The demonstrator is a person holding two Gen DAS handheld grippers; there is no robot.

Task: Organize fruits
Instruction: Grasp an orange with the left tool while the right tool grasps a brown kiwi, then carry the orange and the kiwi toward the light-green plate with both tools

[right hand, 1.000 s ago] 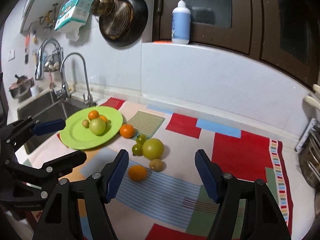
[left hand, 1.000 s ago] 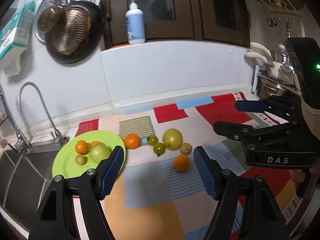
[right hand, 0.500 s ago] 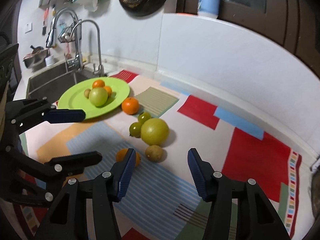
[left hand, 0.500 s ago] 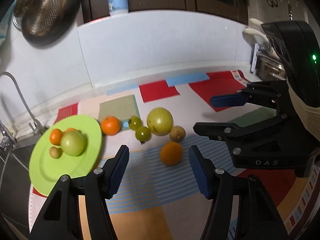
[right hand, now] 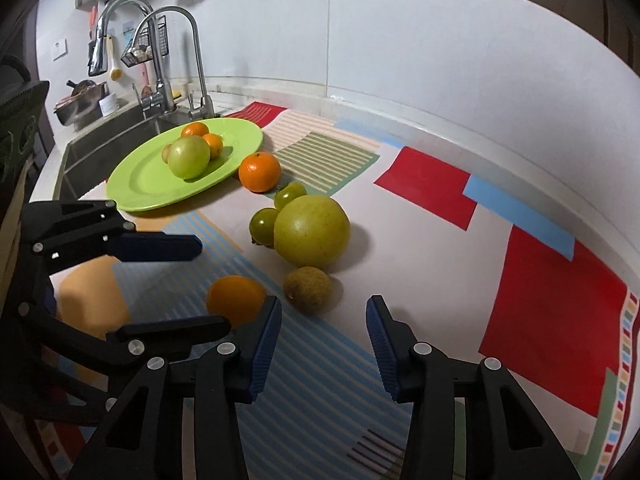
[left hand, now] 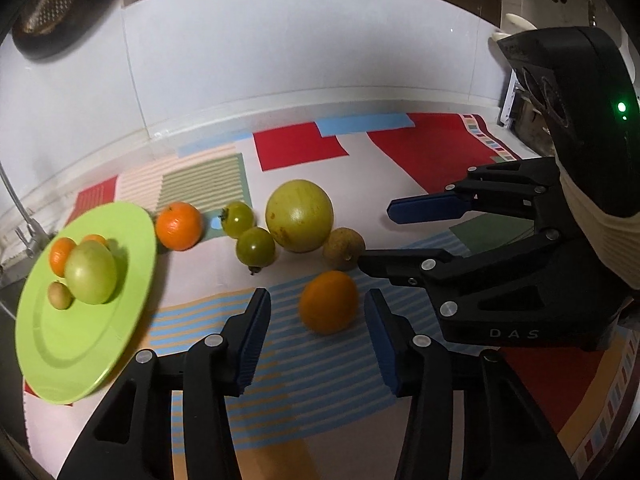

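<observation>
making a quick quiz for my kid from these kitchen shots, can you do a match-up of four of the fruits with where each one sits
Things:
1. pale green apple
2. big yellow-green fruit
3. small brown fruit
4. orange on blue stripes

Places:
A. just ahead of the left gripper, its closing jaws not touching it
B. on the green plate
C. on the cloth, ahead of the right gripper
D. against two small green tomatoes

Pairs: 1-B, 2-D, 3-C, 4-A

— Where's the fruit?
— A loose orange [left hand: 329,302] sits nearest, a brown kiwi [left hand: 343,249] at its one o'clock, touching a big yellow-green fruit [left hand: 299,215].
— And the green plate [left hand: 48,344]?
— At nine o'clock, holding four fruits.
</observation>
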